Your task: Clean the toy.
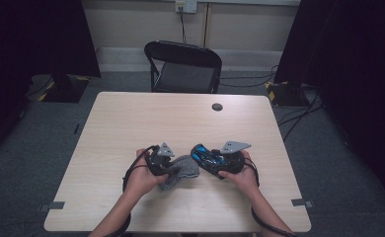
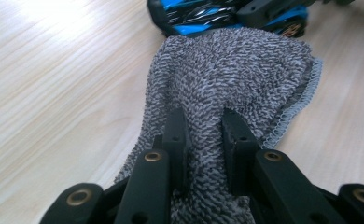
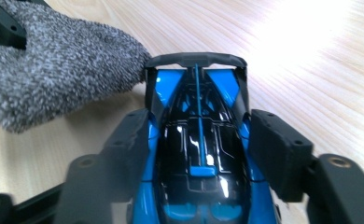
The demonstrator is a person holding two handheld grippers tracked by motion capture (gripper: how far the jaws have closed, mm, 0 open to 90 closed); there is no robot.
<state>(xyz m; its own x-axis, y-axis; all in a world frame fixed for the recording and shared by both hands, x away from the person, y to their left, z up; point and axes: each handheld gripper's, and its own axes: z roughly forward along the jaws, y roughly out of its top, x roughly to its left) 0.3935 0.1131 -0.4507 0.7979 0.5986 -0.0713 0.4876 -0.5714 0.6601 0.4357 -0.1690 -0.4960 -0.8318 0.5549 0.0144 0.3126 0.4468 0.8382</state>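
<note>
counter [image 1: 131,123]: pale wood; work sits near the person's edge, both hands close together.
step: judged as wiping the toy car with the cloth. Cloth is up against the car's rear end, so the wipe looks under way or about to start.
cloth [image 2: 236,74]: grey terry, bunched. Left gripper [image 2: 204,128] has its fingers closed tight on a fold, cloth fanning out ahead of the tips. Far edge touches the car's rear wing.
car [image 3: 199,154]: blue and black toy racer, lengthways between the fingers of the right gripper [image 3: 199,140], rear wing pointing away from the hand. In the high view it sits just right of the cloth [image 1: 183,168], under the right gripper [image 1: 225,160].
right fingers [image 3: 276,149]: one on each flank of the car. The left-hand pad looks to be against the body; a sliver of counter seems to show at the other. Loose cradle rather than firm clamp; I cannot tell if the car is truly pinched.
left gripper, high view [image 1: 161,160]: low over the counter, cloth trailing toward the car.
next move: steady the car first, firming the right fingers if slack, then drag the cloth over the wing and roof with light pressure so the car does not slip out.
</note>
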